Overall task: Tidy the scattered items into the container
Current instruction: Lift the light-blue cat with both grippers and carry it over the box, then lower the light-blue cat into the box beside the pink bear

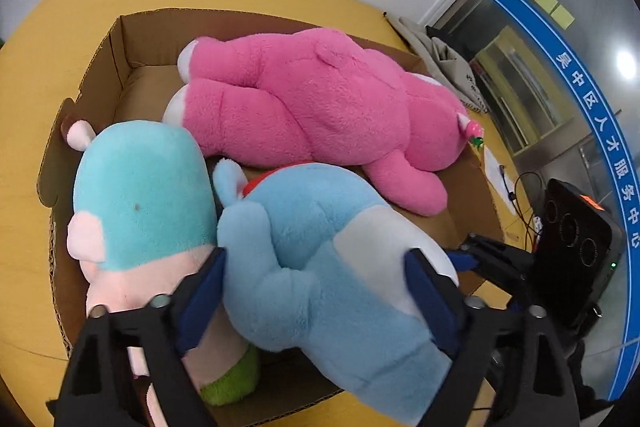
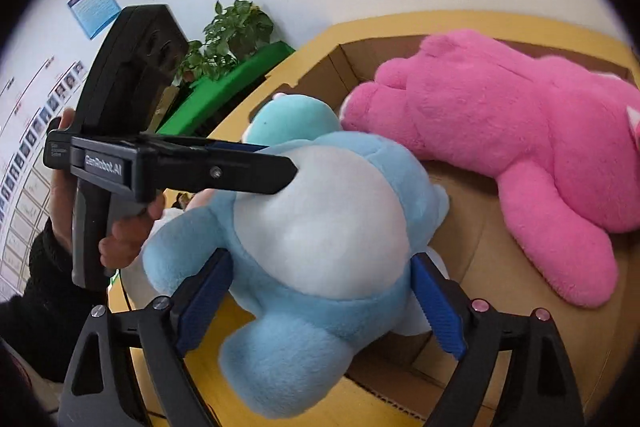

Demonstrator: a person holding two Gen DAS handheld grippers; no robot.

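blue plush (image 1: pixel 320 259) lies lengthwise across box (image 1: pixel 120 39) rim, seemingly belly-up; both fingers wide astride it

Both pictures are bright and mostly sharp, with soft shadows under the toys, a white light spot (image 1: pixel 625 64) shining on the glass, and bent, dark corners round the edges.

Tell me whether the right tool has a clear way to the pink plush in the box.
Probably not directly. The light blue plush sits between the right tool pads, filling the space ahead, and the pink plush lies beyond it in the cardboard box.
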